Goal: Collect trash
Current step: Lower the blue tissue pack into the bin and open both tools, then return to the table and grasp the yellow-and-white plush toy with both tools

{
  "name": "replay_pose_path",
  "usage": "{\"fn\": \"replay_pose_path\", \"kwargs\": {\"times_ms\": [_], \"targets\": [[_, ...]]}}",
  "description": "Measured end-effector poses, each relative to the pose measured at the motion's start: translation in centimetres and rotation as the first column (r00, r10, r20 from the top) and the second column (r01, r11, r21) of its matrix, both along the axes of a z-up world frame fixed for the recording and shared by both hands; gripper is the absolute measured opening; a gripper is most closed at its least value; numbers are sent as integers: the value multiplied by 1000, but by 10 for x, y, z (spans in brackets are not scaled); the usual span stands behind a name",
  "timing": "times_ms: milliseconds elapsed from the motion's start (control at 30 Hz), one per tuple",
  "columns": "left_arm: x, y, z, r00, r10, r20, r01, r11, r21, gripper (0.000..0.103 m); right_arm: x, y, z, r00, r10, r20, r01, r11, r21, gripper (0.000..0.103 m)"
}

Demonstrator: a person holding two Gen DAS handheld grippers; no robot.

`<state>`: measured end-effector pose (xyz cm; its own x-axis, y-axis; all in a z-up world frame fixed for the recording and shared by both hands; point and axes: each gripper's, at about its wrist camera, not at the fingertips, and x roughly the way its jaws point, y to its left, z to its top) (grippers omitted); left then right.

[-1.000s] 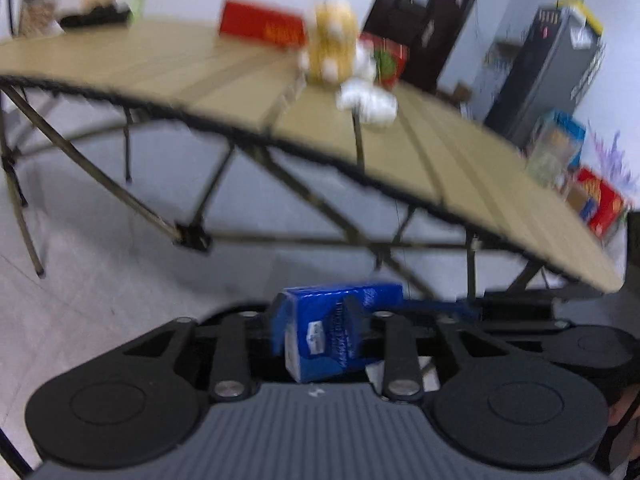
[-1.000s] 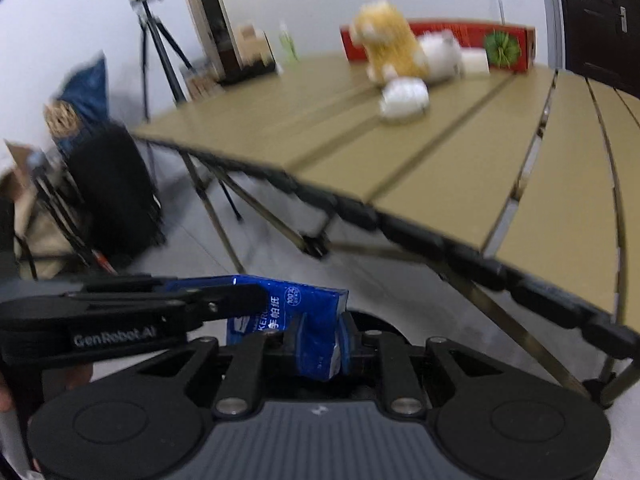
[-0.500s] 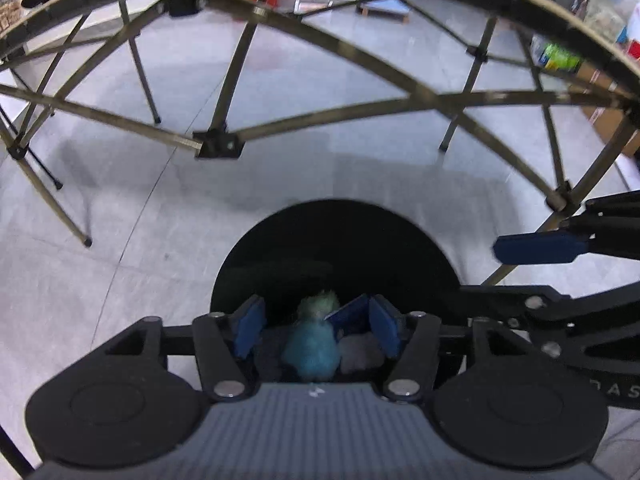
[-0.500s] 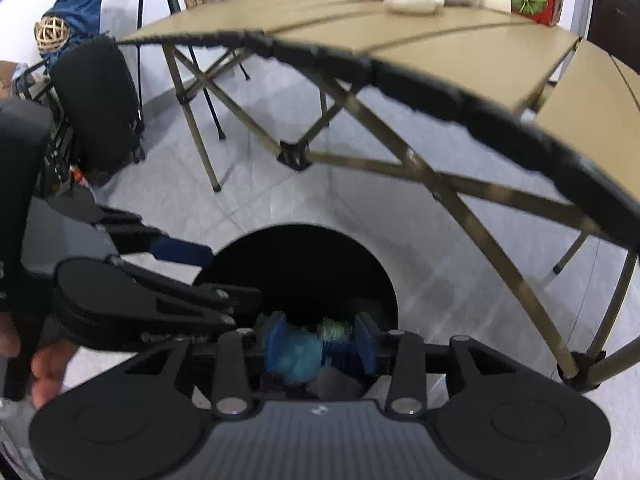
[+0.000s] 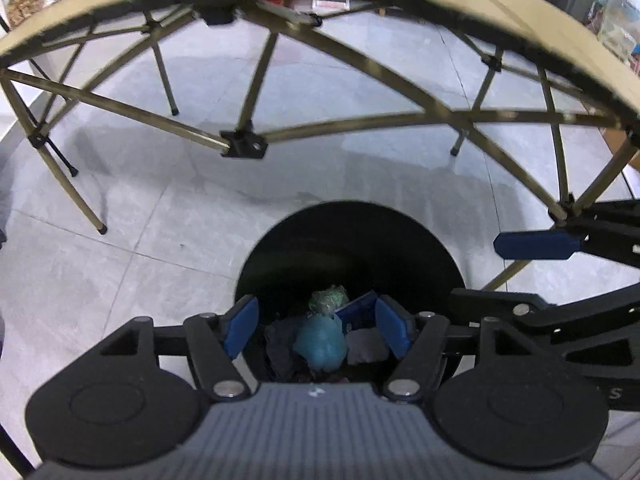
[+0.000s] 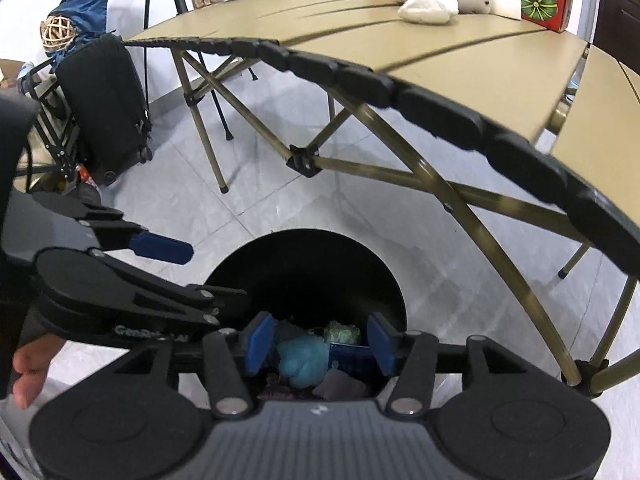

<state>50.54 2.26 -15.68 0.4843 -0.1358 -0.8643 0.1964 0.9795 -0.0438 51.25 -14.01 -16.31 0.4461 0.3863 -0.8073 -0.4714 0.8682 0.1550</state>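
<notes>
A grey tiled floor runs under a tan folding table [image 6: 460, 60], and a round black bin [image 5: 352, 240] stands on it directly below both tongs. The left gripper [image 5: 316, 326] and right gripper [image 6: 320, 344] point steeply down into its mouth, side by side – neither is nearer. Both sets of jaws have just been opening and now stand apart, holding nothing. The blue packet [image 6: 352, 358] lies inside the bin among crumpled trash – a teal wad [image 5: 320, 344] beside it.

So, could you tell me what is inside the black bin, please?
Inside the black bin lie a teal wad, a blue packet and a greenish crumpled ball; anything beneath is hidden.
</notes>
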Motion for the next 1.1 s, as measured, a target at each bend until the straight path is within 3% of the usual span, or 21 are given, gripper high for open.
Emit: {"fn": "replay_pose_path", "kwargs": {"times_ms": [67,167,267,333,467,567,667,767,833,900,1067,1100], "targets": [[-5,6,16,999,5,38,-4,1000,-29,68,-5,1,11,1000,8,19,-8,1000,11,52],[-18,21,51,988,18,153,-2,994,-106,73,-17,-6,47,993,52,101,-62,993,99,52],[-27,30,88,949,64,309,-6,983,-183,78,-21,-21,81,980,34,195,-77,973,216,52],[-26,32,102,925,107,364,-22,973,-230,78,-16,-33,101,968,-34,250,-37,961,274,52],[-10,28,114,897,204,391,-86,950,-299,78,16,-56,126,928,-212,307,99,933,346,52],[5,26,115,886,253,389,-115,932,-344,78,50,-57,129,888,-297,350,191,932,307,52],[19,24,115,875,294,384,-141,914,-379,78,87,-59,121,867,-367,336,277,917,288,52],[39,20,131,848,286,445,-119,923,-365,79,110,-69,114,859,-431,278,332,880,339,52],[57,11,146,825,246,509,-75,940,-334,85,113,-75,108,843,-470,261,369,859,355,52],[87,-4,159,818,186,544,-22,956,-294,91,114,-82,104,833,-495,248,393,844,364,52],[179,-49,161,852,144,504,-58,982,-182,91,99,-103,104,807,-533,253,436,828,352,52],[190,-54,158,860,147,488,-74,983,-167,73,99,-108,106,803,-541,252,443,823,356,52]]}}
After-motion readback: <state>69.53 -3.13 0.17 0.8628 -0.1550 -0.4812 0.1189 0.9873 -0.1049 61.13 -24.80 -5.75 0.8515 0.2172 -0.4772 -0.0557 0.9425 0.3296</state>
